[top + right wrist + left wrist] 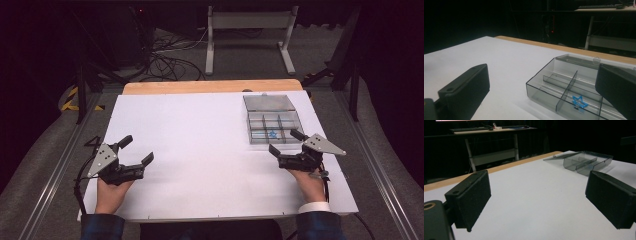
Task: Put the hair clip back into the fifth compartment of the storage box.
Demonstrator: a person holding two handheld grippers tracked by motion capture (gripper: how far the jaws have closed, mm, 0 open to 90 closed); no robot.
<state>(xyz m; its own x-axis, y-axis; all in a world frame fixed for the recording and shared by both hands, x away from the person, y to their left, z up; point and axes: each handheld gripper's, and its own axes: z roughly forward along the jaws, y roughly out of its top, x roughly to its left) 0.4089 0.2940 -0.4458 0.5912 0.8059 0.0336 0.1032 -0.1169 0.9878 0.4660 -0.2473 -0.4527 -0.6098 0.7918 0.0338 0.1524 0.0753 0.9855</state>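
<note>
The person is resting both hands on the white worktop (200, 165), one gripper in each. The left gripper (136, 150) is sitting at about eight o'clock on the worktop, its jaws spread wide and gripping nothing; it is lying well apart from the work, probably parked until needed. The right gripper (284, 142) is sitting at about four o'clock, jaws likewise spread and empty, aimed toward twelve o'clock at the clear compartment box (272, 126) just beyond its tips. The box is standing at about two o'clock, its lid (268, 102) lying open and flat on the far side, which is leaving the compartments reachable from above. A small blue star-shaped piece (579, 101) is lying in a near-row compartment, close to the right gripper. Judging by that aim, the right gripper is being readied for reaching into the box.
</note>
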